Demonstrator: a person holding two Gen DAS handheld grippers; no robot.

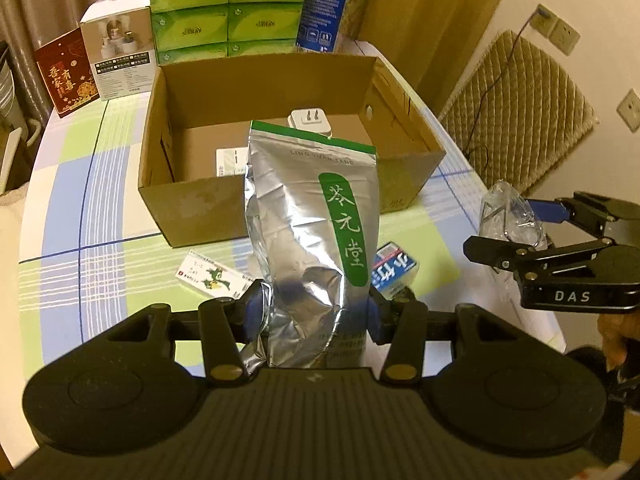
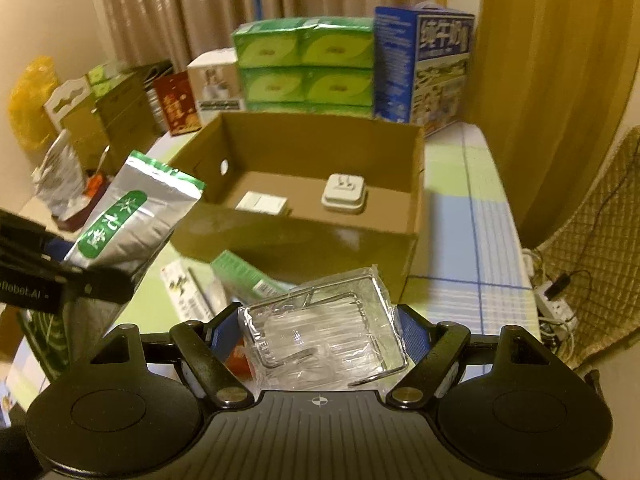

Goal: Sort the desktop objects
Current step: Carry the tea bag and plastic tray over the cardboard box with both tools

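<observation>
Two grippers were clamped on loads: left (image 1: 316,312) on pouch (image 1: 312,216), right (image 2: 316,332) on packet (image 2: 324,328); release was best made low inside box (image 1: 200,208).

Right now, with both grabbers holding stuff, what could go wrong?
The left gripper pinches only the bottom of the tall silver pouch, so it might flop or slip. The right gripper holds a slippery plastic-wrapped wire rack, which could slide out. Both head for one cardboard box, so they might bump, or land on the white plug.
</observation>
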